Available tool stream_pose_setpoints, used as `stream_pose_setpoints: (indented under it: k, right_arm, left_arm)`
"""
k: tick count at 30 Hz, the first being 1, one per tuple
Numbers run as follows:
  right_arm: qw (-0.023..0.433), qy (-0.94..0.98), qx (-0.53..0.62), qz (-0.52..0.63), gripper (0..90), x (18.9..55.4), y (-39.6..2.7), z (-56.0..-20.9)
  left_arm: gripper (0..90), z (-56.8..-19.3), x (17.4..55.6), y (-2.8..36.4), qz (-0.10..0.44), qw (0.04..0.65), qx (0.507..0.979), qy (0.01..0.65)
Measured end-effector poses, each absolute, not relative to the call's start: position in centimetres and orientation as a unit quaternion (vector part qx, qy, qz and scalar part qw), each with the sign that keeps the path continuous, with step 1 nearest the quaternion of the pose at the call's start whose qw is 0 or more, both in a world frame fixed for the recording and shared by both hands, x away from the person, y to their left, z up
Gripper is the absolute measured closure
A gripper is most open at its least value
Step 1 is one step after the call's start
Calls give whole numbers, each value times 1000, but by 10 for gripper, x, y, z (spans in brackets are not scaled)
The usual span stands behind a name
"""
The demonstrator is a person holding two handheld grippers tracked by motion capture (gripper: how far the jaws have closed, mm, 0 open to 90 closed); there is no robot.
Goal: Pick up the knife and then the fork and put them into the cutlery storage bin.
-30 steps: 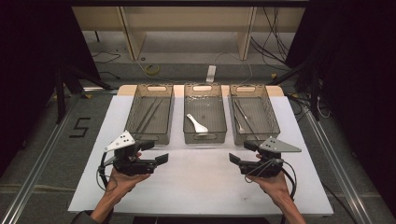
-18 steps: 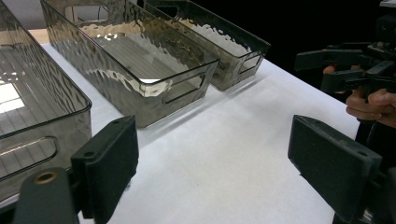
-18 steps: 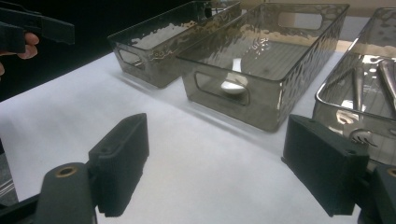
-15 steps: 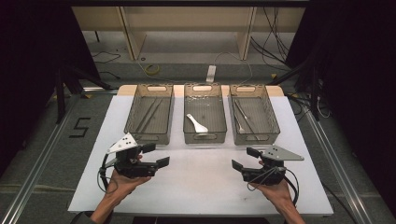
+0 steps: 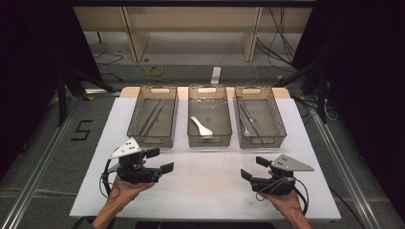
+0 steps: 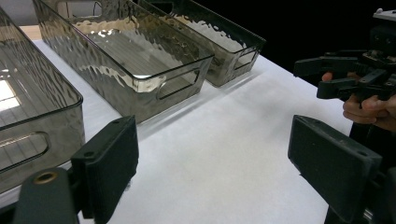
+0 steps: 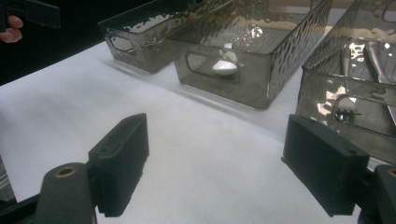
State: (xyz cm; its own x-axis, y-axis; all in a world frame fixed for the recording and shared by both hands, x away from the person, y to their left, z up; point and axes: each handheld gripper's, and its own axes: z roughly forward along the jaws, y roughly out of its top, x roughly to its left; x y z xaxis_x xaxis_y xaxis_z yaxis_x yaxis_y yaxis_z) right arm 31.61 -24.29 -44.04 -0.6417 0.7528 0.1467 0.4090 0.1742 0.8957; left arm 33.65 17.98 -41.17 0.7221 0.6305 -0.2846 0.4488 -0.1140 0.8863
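Note:
Three smoky clear bins stand in a row at the back of the white table (image 5: 205,191). The left bin (image 5: 150,140) holds dark thin sticks, the middle bin (image 5: 209,140) a white spoon (image 5: 201,126), the right bin (image 5: 261,140) metal cutlery (image 5: 247,119). My left gripper (image 5: 160,160) is held open over the near left of the table, nothing between its jaws (image 6: 219,168). My right gripper (image 5: 254,168) is open over the near right, also empty (image 7: 219,168). The spoon (image 7: 224,65) shows through the middle bin's wall.
Bare white table lies between the two grippers and in front of the bins. The right gripper (image 6: 348,77) appears far off in the left gripper view. Beyond the table are a floor with cables, shelf legs and metal rails at both sides.
The right gripper has drawn back toward the near edge and slightly right. The left gripper has shifted only a little toward the near edge. Both stay open.

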Motion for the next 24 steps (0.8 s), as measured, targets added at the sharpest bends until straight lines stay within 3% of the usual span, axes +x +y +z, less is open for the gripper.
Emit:
stream_pose_setpoints:
  k: [24]
  right_arm:
    - [178,740,385,522,200,314,-245,-436]
  left_arm:
    - [158,-411,337,180,83,560,739,365]
